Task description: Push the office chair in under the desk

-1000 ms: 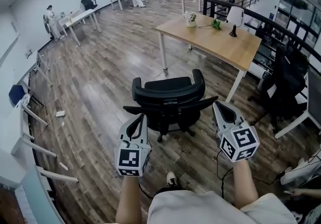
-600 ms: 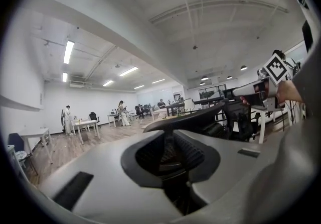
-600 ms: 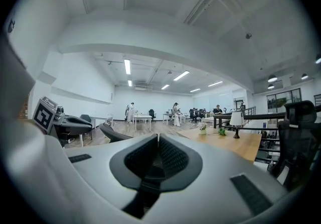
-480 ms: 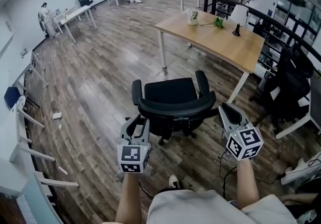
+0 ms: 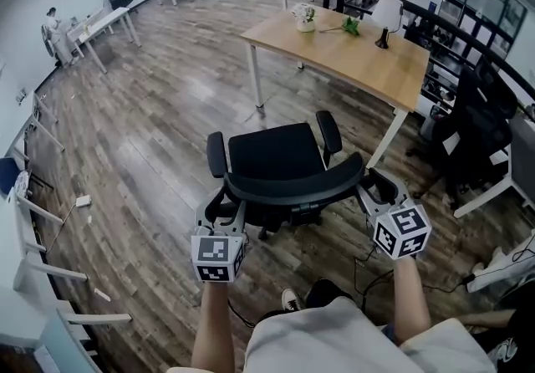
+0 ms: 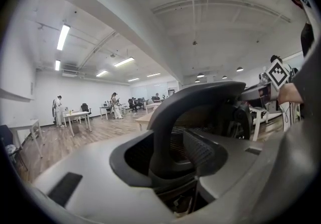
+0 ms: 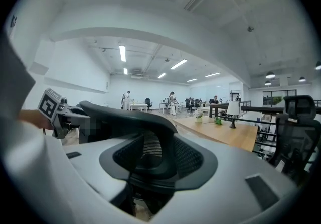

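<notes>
At the left end of the backrest (image 5: 292,183), the left gripper (image 5: 222,211) stands with its jaws wide apart, having just been opening. The left gripper view shows the dark curved edge of the backrest between them, with no pad visibly pressing on it. Centre frame in the head view, the office chair (image 5: 276,154) stands on the wooden floor (image 5: 150,137), fully clear of the desk (image 5: 368,70). Its seat faces away from the person and its backrest is nearest them. The top rail of the backrest runs left to right, spanning the gap from one gripper to the other, so its long axis lies across the intended push. At the right end of the rail, the right gripper (image 5: 378,189) is likewise spread wide, its jaws also having just been opening. The right gripper view shows the mesh and frame of the backrest between them. Further up and right, the desk lies beyond the chair, its near long edge running diagonally from upper left to lower right. Judgement: the chair must travel forward and slightly rightward to enter between the two near legs. Both grippers sit level with each other on the rail, but the right one is nearer the desk. Uneven pressure at either end would swivel the chair off that line.
</notes>
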A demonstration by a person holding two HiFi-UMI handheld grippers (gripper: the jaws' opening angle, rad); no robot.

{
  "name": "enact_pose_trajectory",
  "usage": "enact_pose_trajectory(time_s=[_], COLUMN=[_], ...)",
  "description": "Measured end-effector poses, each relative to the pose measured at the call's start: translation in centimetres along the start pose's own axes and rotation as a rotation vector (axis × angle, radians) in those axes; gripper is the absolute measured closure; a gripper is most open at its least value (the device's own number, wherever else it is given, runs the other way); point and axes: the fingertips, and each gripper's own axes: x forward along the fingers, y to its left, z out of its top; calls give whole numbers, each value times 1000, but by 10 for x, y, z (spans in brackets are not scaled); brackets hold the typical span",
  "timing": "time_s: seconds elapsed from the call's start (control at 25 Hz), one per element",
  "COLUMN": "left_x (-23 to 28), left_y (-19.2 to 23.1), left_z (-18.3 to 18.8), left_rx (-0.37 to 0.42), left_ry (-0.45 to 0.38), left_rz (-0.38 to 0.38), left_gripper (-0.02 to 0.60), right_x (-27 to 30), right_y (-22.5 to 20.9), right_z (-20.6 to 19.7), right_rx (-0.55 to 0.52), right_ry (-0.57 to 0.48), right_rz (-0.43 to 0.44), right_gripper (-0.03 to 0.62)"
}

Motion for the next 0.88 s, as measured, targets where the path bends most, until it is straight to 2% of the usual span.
enact_pose_trajectory(time_s=[0.2, 0.32, 0.64, 0.68, 0.72, 0.88], left_x=[16, 29, 56, 58, 60, 68], left_y=[7, 12, 22, 22, 23, 24], left_z=[-7, -7, -8, -8, -8, -8], left_rx=[-10, -21, -61, -62, -63, -58], left_ry=[1, -8, -19, -22, -24, -27], left_rz=[-21, -43, -86, -89, -93, -120], left_gripper=[329, 298, 265, 264, 265, 272], right_x=[26, 43, 71, 73, 74, 79], right_y=[-6, -13, -15, -14, -12, -12], right_z=[-14, -12, -7, -7, -7, -6], right_rx=[-29, -24, -37, -32, -28, -28], right_ry=[31, 8, -19, -20, -23, -32], right_rz=[40, 66, 255, 278, 299, 308], right_gripper=[316, 292, 275, 281, 318, 319])
